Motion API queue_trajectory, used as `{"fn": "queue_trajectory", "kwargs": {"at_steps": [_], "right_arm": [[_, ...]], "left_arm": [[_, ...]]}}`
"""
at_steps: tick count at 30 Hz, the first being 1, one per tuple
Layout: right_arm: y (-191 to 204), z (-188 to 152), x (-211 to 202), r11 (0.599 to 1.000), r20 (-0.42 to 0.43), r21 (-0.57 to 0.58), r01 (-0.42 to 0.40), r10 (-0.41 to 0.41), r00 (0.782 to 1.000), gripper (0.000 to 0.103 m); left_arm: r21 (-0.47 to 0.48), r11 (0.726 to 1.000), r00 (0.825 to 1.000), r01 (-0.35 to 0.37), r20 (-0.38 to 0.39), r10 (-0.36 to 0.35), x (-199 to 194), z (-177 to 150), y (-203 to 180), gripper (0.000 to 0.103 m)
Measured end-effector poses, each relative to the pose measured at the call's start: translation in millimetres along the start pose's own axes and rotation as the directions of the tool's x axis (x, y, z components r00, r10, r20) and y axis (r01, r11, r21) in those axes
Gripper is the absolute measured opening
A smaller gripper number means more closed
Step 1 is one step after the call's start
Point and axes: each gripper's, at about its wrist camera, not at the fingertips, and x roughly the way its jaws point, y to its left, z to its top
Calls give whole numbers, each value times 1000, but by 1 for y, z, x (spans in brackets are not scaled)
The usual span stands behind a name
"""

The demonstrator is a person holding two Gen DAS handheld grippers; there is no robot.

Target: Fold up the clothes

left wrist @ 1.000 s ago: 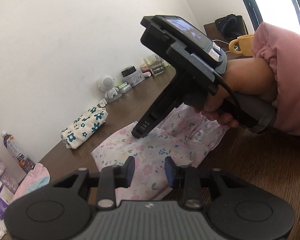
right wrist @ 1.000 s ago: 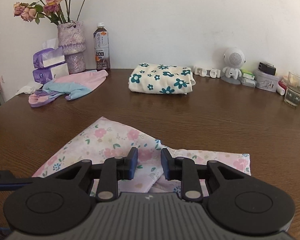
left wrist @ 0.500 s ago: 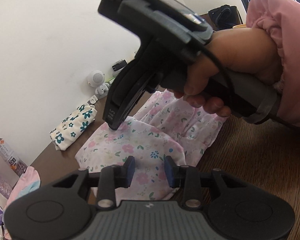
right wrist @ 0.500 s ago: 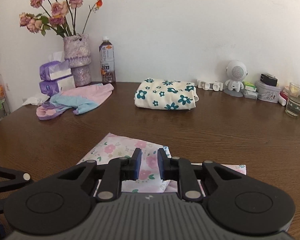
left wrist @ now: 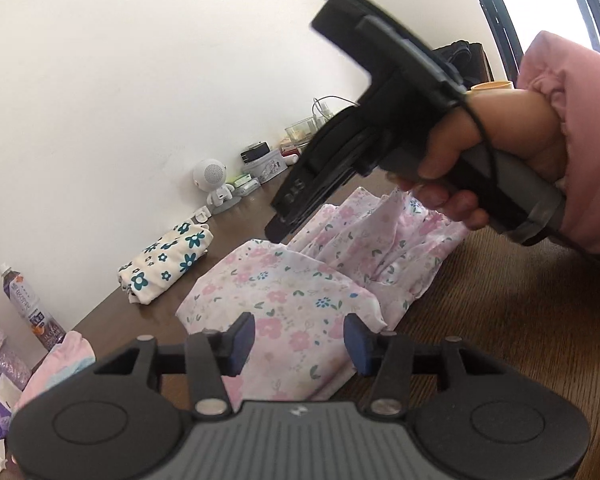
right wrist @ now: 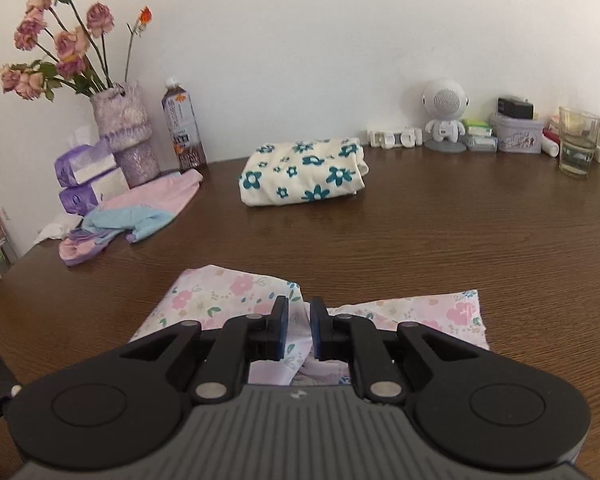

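A pink floral garment (left wrist: 284, 288) lies crumpled on the brown table (right wrist: 420, 240), right in front of both grippers. My left gripper (left wrist: 300, 336) hovers over its near edge; the jaws are opening, with cloth below and between the pads but not pressed. My right gripper (right wrist: 299, 320) is shut on a raised fold of the same garment (right wrist: 220, 292). In the left wrist view a hand in a pink sleeve (left wrist: 572, 152) holds the right gripper (left wrist: 276, 232) over the garment's far side. A folded cream garment with teal flowers (right wrist: 304, 172) rests further back.
A pink and blue garment (right wrist: 140, 208) lies at the back left beside tissue packs (right wrist: 88, 176), a vase of flowers (right wrist: 124, 136) and a bottle (right wrist: 182, 128). Along the wall at the right stand a white robot figure (right wrist: 444, 116), a tin (right wrist: 516, 132) and a glass (right wrist: 578, 144).
The left jaws have spread apart. The right jaws have closed on a fold of the floral garment, and the right gripper has tilted and moved up over the cloth.
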Motion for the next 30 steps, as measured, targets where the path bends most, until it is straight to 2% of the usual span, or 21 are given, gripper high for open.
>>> {"fn": "queue_trajectory", "kwargs": {"at_steps": [4, 9, 13, 15, 17, 19, 22, 30], "right_arm": [[4, -13, -28, 999, 21, -43, 4, -4, 1000, 12], [3, -31, -32, 1000, -9, -22, -8, 8, 1000, 12], [6, -38, -48, 999, 16, -35, -20, 20, 1000, 12], [9, -40, -58, 998, 34, -54, -18, 20, 999, 12], [10, -42, -65, 997, 48, -79, 2, 2, 999, 12], [11, -44, -68, 996, 49, -89, 10, -5, 999, 12], [11, -48, -66, 996, 38, -87, 10, -7, 999, 12], [17, -52, -57, 996, 7, -91, -10, 11, 1000, 12]], "left_arm": [[5, 1000, 1000, 15, -19, -15, 3, 0, -2, 49], [28, 1000, 998, 0, -62, 2, 23, 4, -11, 49], [-38, 999, 1000, -16, -17, 15, 6, 6, 1, 51], [-139, 990, 1000, -17, -22, 14, -1, 1, 19, 59], [-239, 971, 1000, -19, -28, 13, -8, -3, 37, 59], [-339, 941, 999, -20, -35, 9, -14, -7, 55, 59], [-516, 857, 997, -2, -68, -39, -14, -19, 82, 59], [-741, 670, 987, 45, -72, -145, 10, -31, 111, 58]]}}
